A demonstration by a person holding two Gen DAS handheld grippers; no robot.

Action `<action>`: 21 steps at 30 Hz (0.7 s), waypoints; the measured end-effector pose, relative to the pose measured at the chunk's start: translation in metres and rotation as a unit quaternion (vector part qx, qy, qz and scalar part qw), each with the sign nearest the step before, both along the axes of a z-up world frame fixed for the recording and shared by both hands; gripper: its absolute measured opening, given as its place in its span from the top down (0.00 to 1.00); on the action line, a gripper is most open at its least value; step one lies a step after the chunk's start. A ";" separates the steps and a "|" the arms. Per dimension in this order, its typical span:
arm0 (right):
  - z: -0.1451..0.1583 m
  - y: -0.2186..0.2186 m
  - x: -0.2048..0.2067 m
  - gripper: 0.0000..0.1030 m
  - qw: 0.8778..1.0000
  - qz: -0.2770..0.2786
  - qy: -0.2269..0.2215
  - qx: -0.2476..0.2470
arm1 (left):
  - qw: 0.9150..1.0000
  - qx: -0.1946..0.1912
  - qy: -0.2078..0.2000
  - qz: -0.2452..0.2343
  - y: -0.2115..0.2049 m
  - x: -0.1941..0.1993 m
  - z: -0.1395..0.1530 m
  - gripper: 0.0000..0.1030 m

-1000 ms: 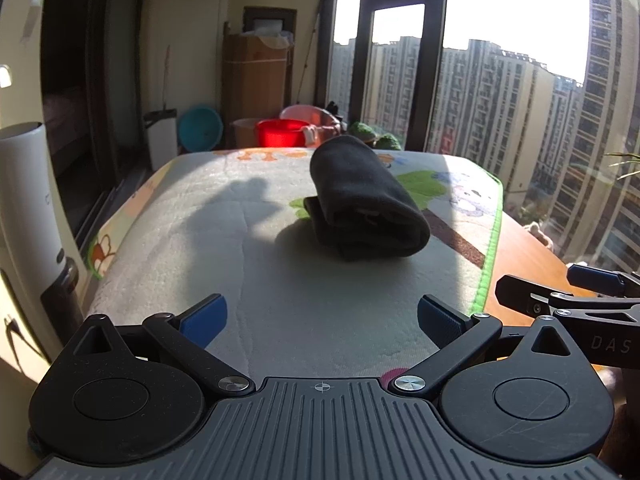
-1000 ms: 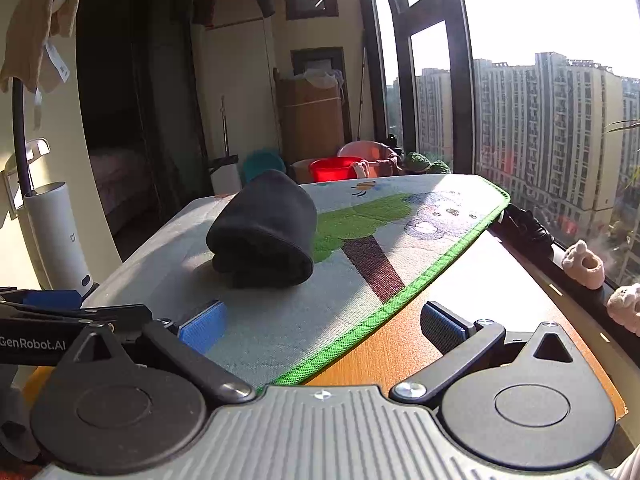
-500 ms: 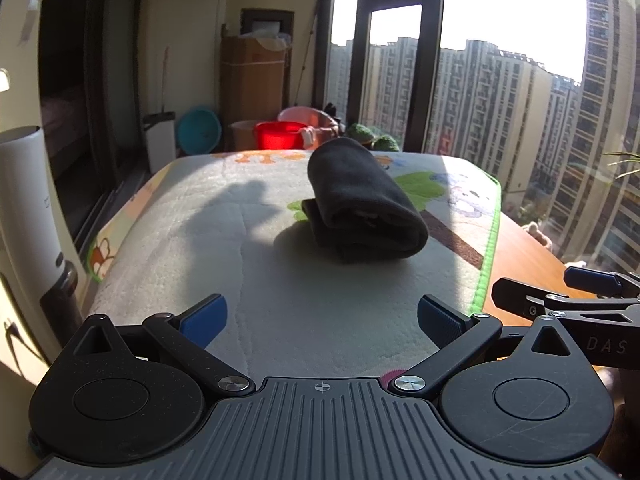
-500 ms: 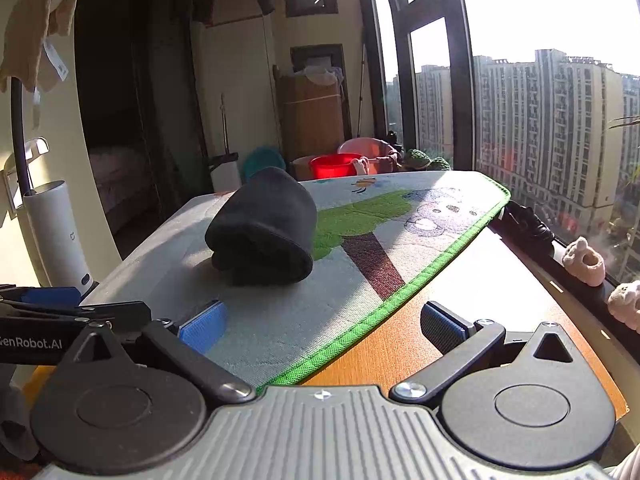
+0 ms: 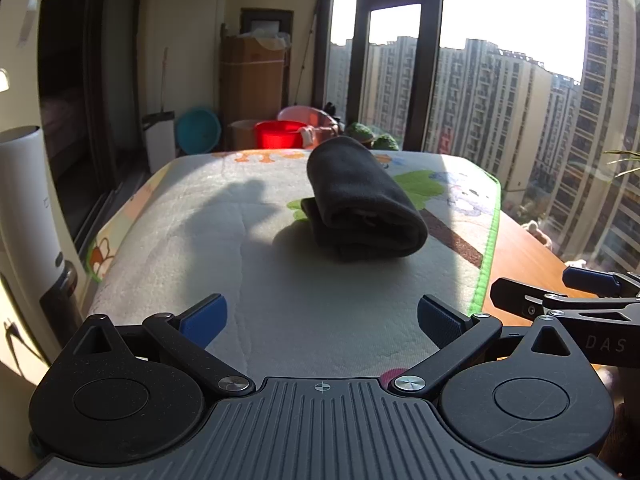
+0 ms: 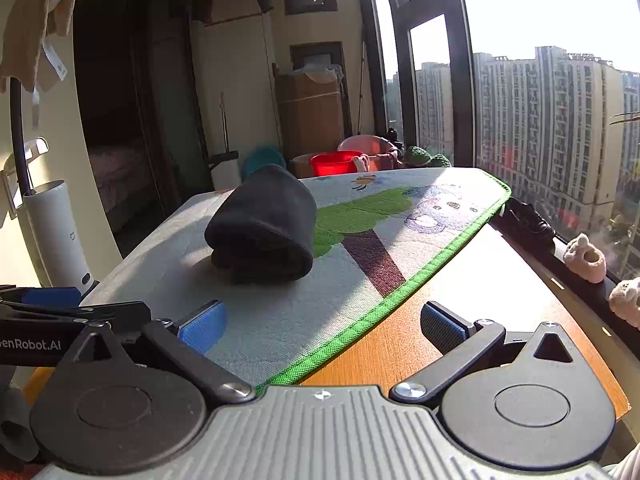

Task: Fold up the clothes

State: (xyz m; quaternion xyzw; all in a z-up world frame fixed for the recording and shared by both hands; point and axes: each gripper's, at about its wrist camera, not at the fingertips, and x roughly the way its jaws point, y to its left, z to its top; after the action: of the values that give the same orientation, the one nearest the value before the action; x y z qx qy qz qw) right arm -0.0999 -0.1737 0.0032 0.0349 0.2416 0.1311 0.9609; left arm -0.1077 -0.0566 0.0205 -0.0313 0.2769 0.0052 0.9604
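Observation:
A dark, folded-up garment (image 5: 360,204) lies in a thick bundle on the patterned mat (image 5: 224,248); it also shows in the right wrist view (image 6: 264,228) on the mat (image 6: 304,312). My left gripper (image 5: 320,316) is open and empty, held back from the bundle near the mat's front edge. My right gripper (image 6: 324,320) is open and empty, over the mat's green border and the wooden table (image 6: 472,300). Each gripper shows at the side of the other's view: the right one (image 5: 576,296) and the left one (image 6: 60,312).
A white cylindrical appliance (image 6: 60,236) stands at the left. A red basin (image 5: 280,134), a teal basin (image 5: 198,132) and a cardboard box (image 5: 254,84) stand beyond the table. Small pale ornaments (image 6: 584,258) sit on the window ledge at the right.
Both grippers have drifted only slightly; the view barely shifts. The garment has not moved and both grippers stay open.

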 end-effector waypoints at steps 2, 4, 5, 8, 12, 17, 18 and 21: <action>0.000 0.000 0.000 0.00 1.000 0.000 0.001 0.000 | 1.000 0.000 0.000 0.000 0.000 0.000 0.000 0.00; 0.000 0.000 0.000 0.00 1.000 0.000 0.001 0.000 | 1.000 0.000 0.000 0.000 0.000 0.000 0.000 0.00; 0.000 0.001 0.000 0.00 1.000 0.000 0.001 0.000 | 1.000 0.000 0.001 0.000 0.000 0.000 -0.001 0.00; 0.000 0.000 0.000 0.00 1.000 0.000 0.002 0.000 | 1.000 -0.001 0.001 0.000 0.000 0.000 -0.001 0.00; 0.000 0.000 0.000 0.00 1.000 0.000 0.003 0.000 | 1.000 -0.002 0.003 0.000 0.001 0.000 -0.001 0.00; 0.000 0.000 0.000 0.00 1.000 0.001 0.004 0.000 | 1.000 -0.003 0.004 0.000 0.002 -0.001 0.000 0.00; 0.000 0.000 0.000 0.00 1.000 0.001 0.005 0.000 | 1.000 -0.003 0.004 0.000 0.002 -0.001 0.000 0.00; -0.001 0.000 0.000 0.00 1.000 0.000 0.006 0.000 | 1.000 -0.002 0.004 -0.001 0.002 -0.001 0.000 0.00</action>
State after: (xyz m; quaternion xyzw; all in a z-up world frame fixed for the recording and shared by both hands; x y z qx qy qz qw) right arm -0.1003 -0.1735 0.0026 0.0361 0.2474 0.1315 0.9593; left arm -0.1088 -0.0545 0.0207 -0.0327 0.2803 0.0038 0.9593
